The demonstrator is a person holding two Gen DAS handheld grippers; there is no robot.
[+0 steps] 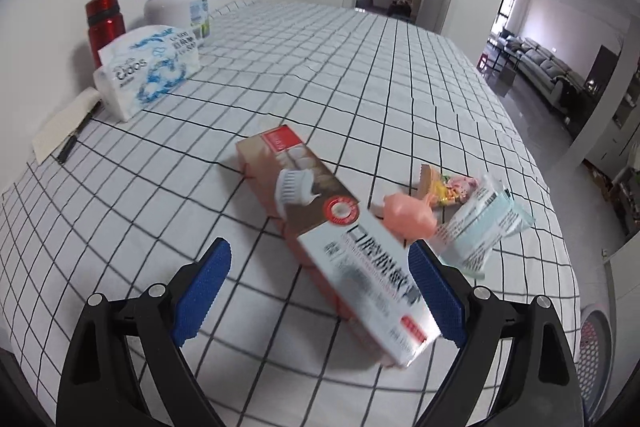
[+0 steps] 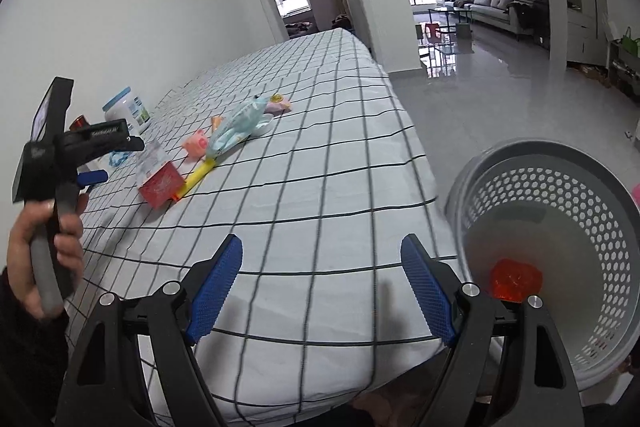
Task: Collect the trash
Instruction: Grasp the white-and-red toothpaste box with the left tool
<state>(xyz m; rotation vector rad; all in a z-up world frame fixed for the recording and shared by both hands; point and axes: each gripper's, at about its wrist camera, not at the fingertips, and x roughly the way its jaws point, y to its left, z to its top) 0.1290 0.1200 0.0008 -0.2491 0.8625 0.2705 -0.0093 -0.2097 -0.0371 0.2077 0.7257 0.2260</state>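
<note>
A long toothpaste box [image 1: 340, 239] lies on the checked tablecloth [image 1: 160, 187]. My left gripper [image 1: 320, 291] is open around the box's near end, and the box sits closer to the right finger [image 1: 436, 291]; no pad presses on it. Beyond it lie a pink pig toy [image 1: 408, 215], a colourful wrapper [image 1: 456, 187] and a pale blue packet [image 1: 484, 223]. My right gripper [image 2: 322, 283] stands open and empty over the table's near edge. To its right is the grey perforated basket [image 2: 600, 207] with a red crumpled piece [image 2: 516, 281] inside.
By the wall stand a tissue pack [image 1: 148, 71], a red flask [image 1: 104, 23] and a white jar with a blue lid [image 1: 180, 7]. A folded paper with a pen [image 1: 64, 131] lies at the table's left. A hand [image 2: 48, 247] grips the left tool.
</note>
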